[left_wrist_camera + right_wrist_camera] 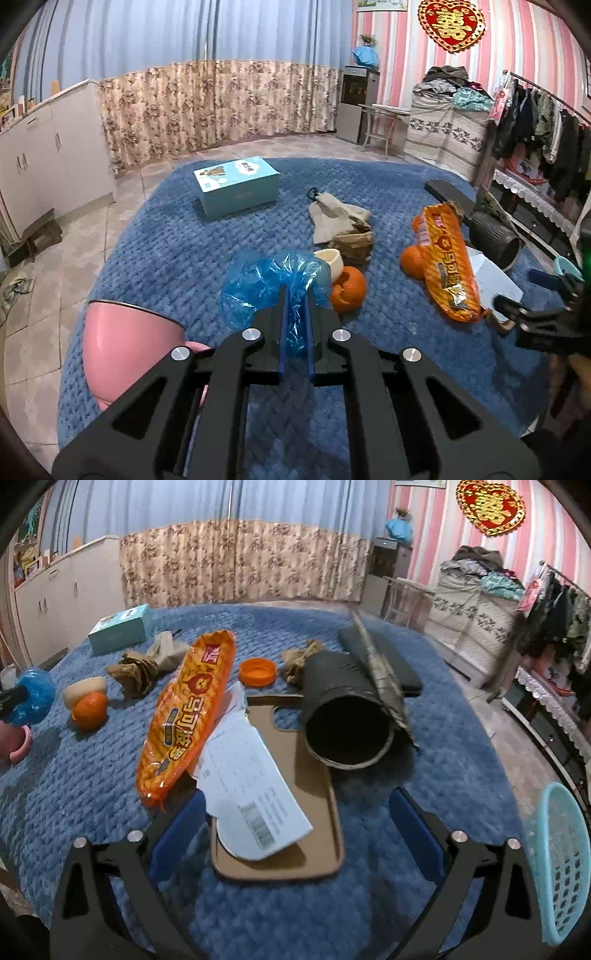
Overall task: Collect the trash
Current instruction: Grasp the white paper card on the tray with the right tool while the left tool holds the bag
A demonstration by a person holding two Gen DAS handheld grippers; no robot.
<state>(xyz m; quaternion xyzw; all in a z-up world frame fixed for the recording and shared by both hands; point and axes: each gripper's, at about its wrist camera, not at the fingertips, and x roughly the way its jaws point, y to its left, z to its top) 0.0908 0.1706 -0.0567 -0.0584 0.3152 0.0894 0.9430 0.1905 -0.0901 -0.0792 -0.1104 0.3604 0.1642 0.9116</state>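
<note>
My left gripper (pixel 296 295) is shut on a crumpled blue plastic bag (pixel 258 288), held just above the blue cloth; the bag also shows in the right wrist view (pixel 33 694). My right gripper (pixel 295 812) is open and empty, its blue fingers astride a white paper slip (pixel 251 794) lying on a brown phone case (pixel 314 830). An orange snack wrapper (pixel 184 716) lies left of the slip, also in the left wrist view (pixel 447 258). Orange peel (pixel 349 288), a cream cup (pixel 330 260), crumpled brown paper (pixel 347 236) and an orange lid (pixel 257 672) lie scattered.
A pink bin (pixel 122 343) stands at the left near my left gripper. A light blue basket (pixel 554 867) is at the right edge. A dark tube (pixel 347 716), a black flat case (pixel 391 661) and a teal box (pixel 236 184) sit on the blue-covered table (pixel 92 775).
</note>
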